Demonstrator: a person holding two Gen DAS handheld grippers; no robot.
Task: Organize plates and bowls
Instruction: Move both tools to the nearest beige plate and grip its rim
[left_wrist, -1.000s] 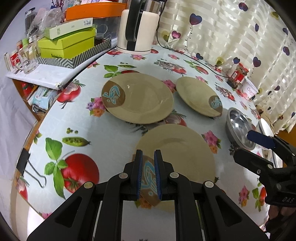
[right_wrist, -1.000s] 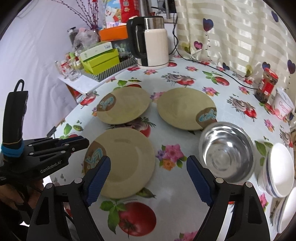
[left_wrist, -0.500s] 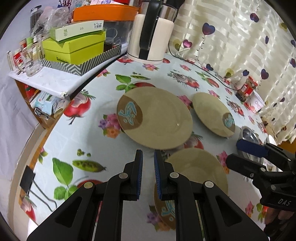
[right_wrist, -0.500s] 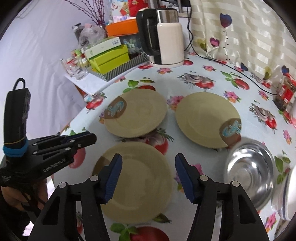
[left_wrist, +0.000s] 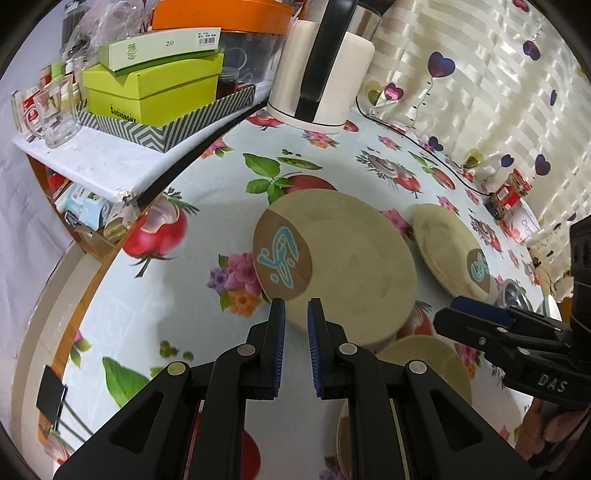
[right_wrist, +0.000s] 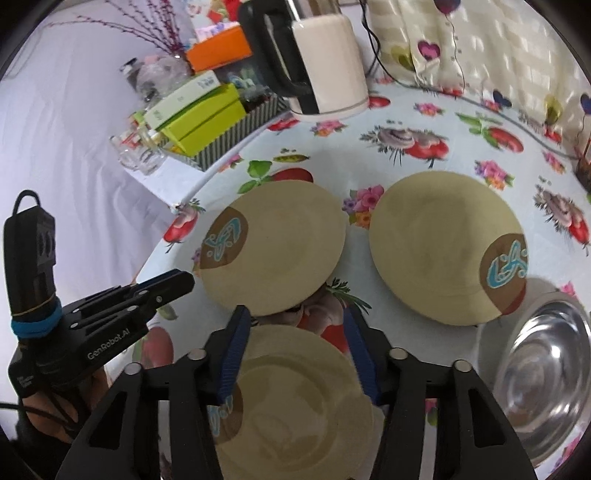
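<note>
Both tools have slid forward past the near plate (right_wrist: 291, 398): my left tool (left_wrist: 295, 325), together on nothing, now noses at the rim of the far-left plate (left_wrist: 347, 266), while my right tool (right_wrist: 295, 347) is closing with nothing pinched, the near plate lying beneath it. If those closing pads meet a rim off-centre, I judge the plate could skid across the worktop (right_wrist: 436, 122) into the steel bowl (right_wrist: 546, 373).

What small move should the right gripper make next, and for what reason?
Probably lower the right gripper onto the near plate and finish closing on its far rim. Its jaws are closing and already straddle that rim, but the fingers do not seem to press it yet. The left gripper is shut, holds nothing and points at the plate behind.
</note>
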